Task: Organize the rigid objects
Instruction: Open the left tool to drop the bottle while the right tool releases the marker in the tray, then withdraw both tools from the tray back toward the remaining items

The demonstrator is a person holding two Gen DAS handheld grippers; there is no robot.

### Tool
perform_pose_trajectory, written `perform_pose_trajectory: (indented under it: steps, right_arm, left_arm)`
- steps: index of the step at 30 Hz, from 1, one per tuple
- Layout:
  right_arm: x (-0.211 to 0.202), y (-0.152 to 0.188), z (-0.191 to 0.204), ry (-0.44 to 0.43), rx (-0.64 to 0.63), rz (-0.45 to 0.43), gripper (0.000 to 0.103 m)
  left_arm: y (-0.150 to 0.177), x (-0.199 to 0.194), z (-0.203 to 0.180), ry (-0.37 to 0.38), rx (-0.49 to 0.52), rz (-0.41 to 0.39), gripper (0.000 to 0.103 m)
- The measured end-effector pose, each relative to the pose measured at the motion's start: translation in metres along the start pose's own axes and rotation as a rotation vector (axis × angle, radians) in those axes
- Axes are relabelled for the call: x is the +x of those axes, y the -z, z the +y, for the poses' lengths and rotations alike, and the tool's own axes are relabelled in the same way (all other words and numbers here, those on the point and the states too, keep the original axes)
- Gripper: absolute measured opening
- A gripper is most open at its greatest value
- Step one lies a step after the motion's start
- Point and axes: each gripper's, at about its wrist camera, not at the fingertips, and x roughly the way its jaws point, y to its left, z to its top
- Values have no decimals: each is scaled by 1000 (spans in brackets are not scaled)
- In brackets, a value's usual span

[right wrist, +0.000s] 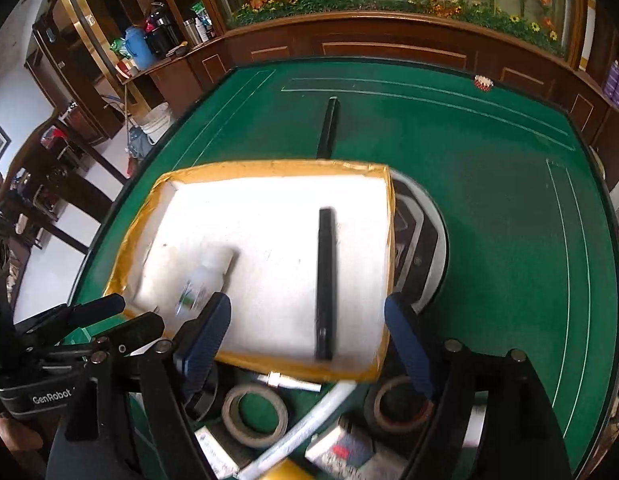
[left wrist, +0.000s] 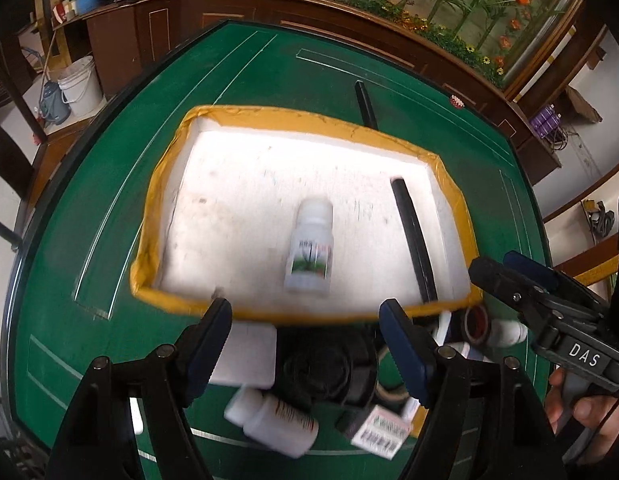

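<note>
A white foam tray with a yellow taped rim [left wrist: 301,118] [right wrist: 269,168] sits on the green table. In it lie a white bottle [left wrist: 311,240] [right wrist: 207,276] on its side and a long black bar [left wrist: 415,240] [right wrist: 325,280]. My left gripper [left wrist: 305,312] [right wrist: 137,314] hangs open above the tray's near rim, nothing between its fingers. My right gripper [right wrist: 307,304] [left wrist: 495,264] is open too, above the near end of the black bar, apart from it. A hand holds its handle at the lower right of the left wrist view.
Loose items crowd the table in front of the tray: white bottles [left wrist: 277,420], a black round part [left wrist: 329,368], a white box [left wrist: 245,356], tape rolls [right wrist: 255,408], a white tube [right wrist: 309,428]. A second black bar [right wrist: 329,124] lies beyond the tray. A round device [right wrist: 425,240] sits partly under its right side.
</note>
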Motion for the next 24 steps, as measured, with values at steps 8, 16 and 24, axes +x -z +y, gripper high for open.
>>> perform_pose_trajectory:
  steps: [8, 16, 24]
  right_arm:
    - [-11, 41, -6, -41, 25, 48, 82]
    - [-19, 62, -18, -39, 54, 70, 83]
    - [-20, 77, -23, -50, 49, 103, 88]
  left_arm:
    - [29, -14, 3, -6, -23, 2, 79]
    - [58, -19, 12, -18, -50, 33, 79]
    - [76, -17, 15, -34, -61, 65, 79]
